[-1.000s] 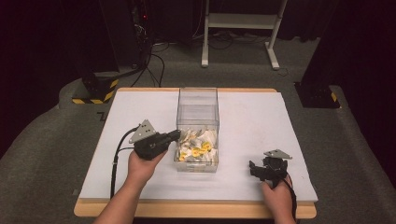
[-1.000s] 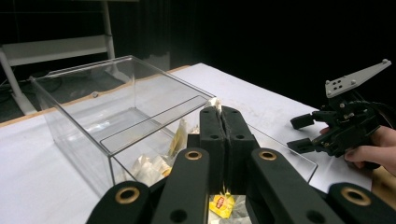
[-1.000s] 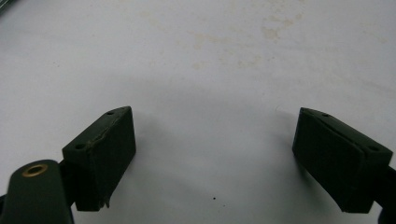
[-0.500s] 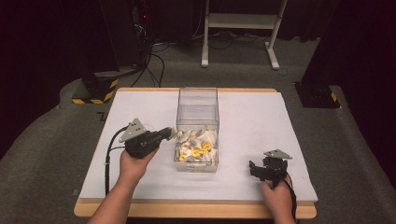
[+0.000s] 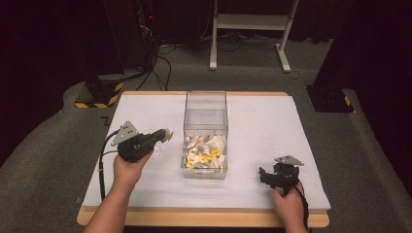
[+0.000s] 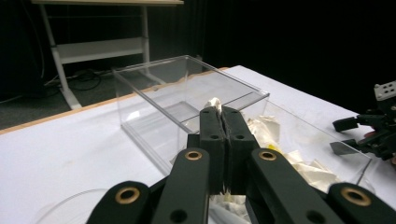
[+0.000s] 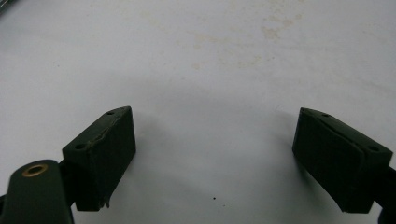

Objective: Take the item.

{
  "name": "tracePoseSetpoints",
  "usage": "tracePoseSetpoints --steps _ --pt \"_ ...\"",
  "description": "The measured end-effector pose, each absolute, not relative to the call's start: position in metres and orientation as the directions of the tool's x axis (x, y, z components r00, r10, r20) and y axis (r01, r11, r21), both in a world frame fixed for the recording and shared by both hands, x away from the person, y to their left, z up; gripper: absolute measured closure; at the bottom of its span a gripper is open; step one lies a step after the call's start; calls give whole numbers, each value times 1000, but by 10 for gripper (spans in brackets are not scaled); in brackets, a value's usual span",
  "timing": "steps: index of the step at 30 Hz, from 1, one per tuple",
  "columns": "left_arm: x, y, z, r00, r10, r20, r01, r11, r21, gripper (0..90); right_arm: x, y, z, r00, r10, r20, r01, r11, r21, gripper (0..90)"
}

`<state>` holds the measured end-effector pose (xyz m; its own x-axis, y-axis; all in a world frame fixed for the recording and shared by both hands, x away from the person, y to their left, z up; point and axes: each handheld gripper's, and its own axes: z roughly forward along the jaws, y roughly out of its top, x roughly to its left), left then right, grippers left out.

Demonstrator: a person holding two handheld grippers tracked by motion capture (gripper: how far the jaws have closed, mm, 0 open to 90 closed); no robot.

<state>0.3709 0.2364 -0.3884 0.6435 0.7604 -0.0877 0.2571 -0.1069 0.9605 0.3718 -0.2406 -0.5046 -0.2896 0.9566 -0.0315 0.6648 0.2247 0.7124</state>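
Cream wrapper, possibly paper, pinched between shut jaws of left gripper, held just left of clear box, evidently drawn out from the heap of wrappers within. Faint clear dish below, likely the drop spot. Right gripper spread wide, empty, parked on white table, well apart.

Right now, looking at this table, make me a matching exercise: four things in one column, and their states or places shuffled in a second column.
Things:
1. left gripper
2. right gripper
3. clear box
4. wrapped pieces

States or places:
A. open, above the bare white table
B. heaped inside the near end of the box
C. shut on a pale wrapped piece
D. standing at the middle of the table

Pairs: 1-C, 2-A, 3-D, 4-B
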Motion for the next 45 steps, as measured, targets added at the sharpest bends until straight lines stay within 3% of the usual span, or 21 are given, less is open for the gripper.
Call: tracePoseSetpoints --steps 23,45 --pt "377 277 -393 566 819 -97 280 -81 956 884 372 -241 -505 -289 957 -32 664 225 713 132" --pt "391 282 -418 496 861 -114 367 -89 926 882 372 -241 -505 -289 957 -32 665 225 712 132"
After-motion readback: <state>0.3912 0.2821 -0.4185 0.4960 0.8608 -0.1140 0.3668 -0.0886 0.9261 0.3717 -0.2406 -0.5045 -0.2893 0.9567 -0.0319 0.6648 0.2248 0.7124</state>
